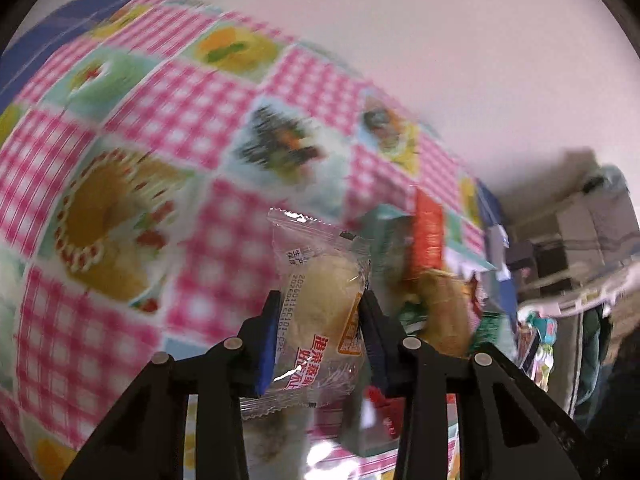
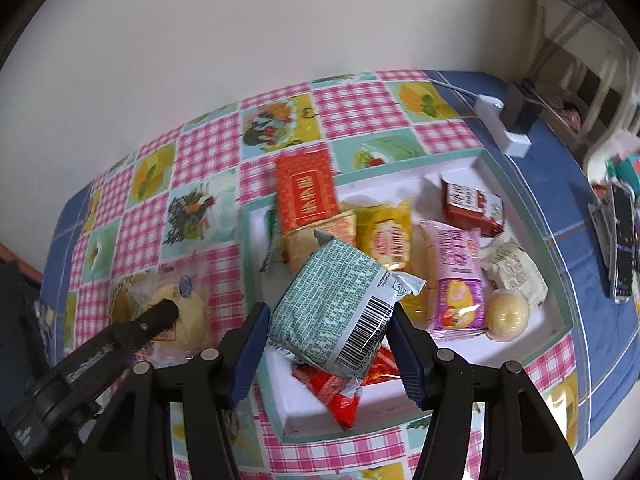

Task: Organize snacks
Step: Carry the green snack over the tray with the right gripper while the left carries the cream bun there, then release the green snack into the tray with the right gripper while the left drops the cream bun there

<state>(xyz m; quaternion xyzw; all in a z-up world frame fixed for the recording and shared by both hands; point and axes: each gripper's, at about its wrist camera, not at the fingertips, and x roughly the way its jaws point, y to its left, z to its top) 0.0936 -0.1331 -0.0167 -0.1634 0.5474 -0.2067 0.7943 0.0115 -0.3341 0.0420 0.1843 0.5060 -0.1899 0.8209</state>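
My left gripper [image 1: 320, 312] is shut on a clear-wrapped pale bun [image 1: 324, 312] and holds it above the checked tablecloth; it also shows in the right wrist view [image 2: 176, 312], left of the tray. My right gripper [image 2: 326, 328] is shut on a green-and-white snack packet [image 2: 336, 308] with a barcode, held over the near end of the white tray [image 2: 460, 164]. The tray holds a red box [image 2: 306, 192], a yellow packet [image 2: 384, 232], a pink packet [image 2: 456, 276], a red-and-white box [image 2: 472, 208], a round pale bun [image 2: 508, 314] and a red packet [image 2: 336, 392].
A white power strip with a black plug [image 2: 508, 120] lies at the table's far right. A dark phone-like device [image 2: 622, 240] lies at the right edge. The wall stands behind the table. Shelves and clutter show at the right in the left wrist view [image 1: 576, 240].
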